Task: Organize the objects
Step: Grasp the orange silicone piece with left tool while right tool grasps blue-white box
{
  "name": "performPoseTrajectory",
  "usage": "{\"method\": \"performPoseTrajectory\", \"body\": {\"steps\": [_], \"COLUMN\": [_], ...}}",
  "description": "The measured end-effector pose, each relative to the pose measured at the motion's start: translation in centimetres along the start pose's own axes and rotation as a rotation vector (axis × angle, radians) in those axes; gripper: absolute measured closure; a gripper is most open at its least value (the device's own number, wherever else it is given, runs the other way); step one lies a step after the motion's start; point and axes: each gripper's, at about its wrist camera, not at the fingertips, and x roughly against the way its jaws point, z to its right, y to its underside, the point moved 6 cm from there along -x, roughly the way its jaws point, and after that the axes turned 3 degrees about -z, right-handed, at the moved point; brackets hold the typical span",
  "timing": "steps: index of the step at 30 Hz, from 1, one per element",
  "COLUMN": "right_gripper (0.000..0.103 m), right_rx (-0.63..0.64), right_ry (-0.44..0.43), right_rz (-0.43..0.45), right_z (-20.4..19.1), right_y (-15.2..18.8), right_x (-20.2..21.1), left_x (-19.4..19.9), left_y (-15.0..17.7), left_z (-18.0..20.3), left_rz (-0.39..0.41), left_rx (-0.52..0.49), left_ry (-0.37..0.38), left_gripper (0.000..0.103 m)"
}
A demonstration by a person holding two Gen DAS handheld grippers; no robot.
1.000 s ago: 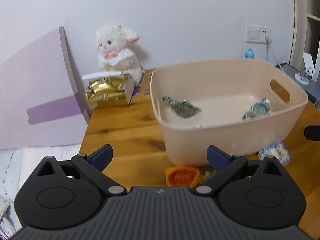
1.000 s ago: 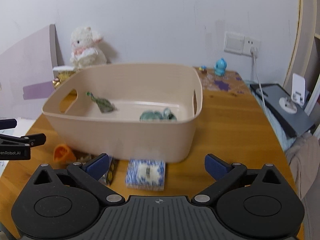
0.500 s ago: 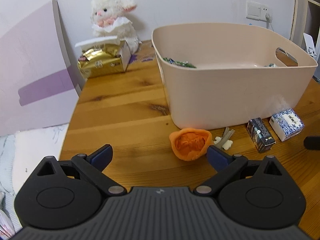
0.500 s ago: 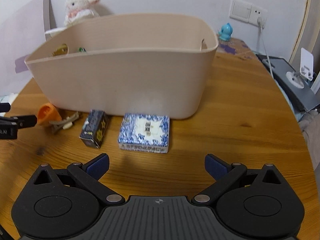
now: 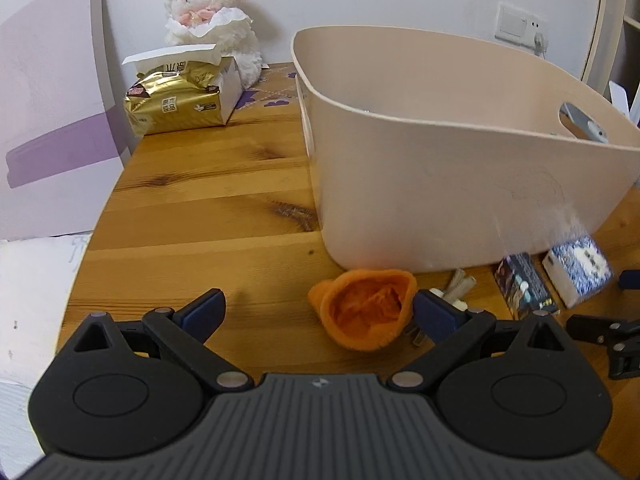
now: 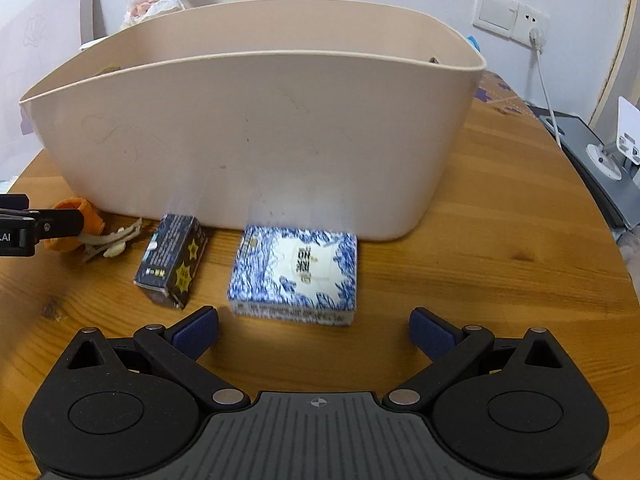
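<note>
Left gripper [image 5: 320, 312] spread wide, orange cloth cup [image 5: 366, 312] between its fingers, ungripped | hair clip [image 6: 108, 240] and dark box [image 6: 174, 262] on wooden table [image 6: 500, 280] before beige basket [image 6: 256, 136] | right gripper [image 6: 314, 328] spread wide near blue-and-white packet [image 6: 296, 276]

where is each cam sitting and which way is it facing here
Left wrist: low over the table's left part, looking along the open left gripper at the orange cup; the right gripper's tip shows at its right edge.
Right wrist: low before the beige basket, looking along the open right gripper at the blue-white packet; the left gripper's tip shows at its left edge.
Shared: basket, cup, dark box, packet, plush lamb.
</note>
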Motion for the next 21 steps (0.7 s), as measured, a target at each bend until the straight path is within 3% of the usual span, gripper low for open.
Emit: {"method": "performPoseTrajectory", "body": {"steps": [7,12,15,19,20,21], "right_gripper": [0.000,0.014,0.022,0.042,0.042,0.042], "right_rx": [-0.016,-0.016,-0.002,0.024,0.034,0.051], "right_ry": [0.011,0.016,0.010,0.006,0.018,0.027], "right_rz": [0.039,0.068,0.076,0.084,0.085,0.088], "right_z": [-0.3,0.0,-0.3,-0.8,-1.0,-1.2], "right_y": [-0.3,-0.5,-0.6,-0.8,-0.8,-0.8], "right_x": [-0.1,0.1,0.3,0.7,0.8,0.9], "left_x": [-1.5,-1.8,-1.6,-1.0,-0.9,-0.8], "left_y": [-0.2,0.1,0.0,0.1,0.2,0.2], "left_z": [-0.4,-0.4,-0.4,-0.1,0.1,0.3], "left_rz": [-0.022,-0.025,-0.012,0.001,0.001,-0.001], "left_rx": [0.022,0.027,0.029,0.045,0.043,0.041], "left_ry": [0.012,0.042,0.047,0.056,0.066,0.077], "left_gripper": [0.008,0.015,0.028,0.055,0.065,0.069]}}
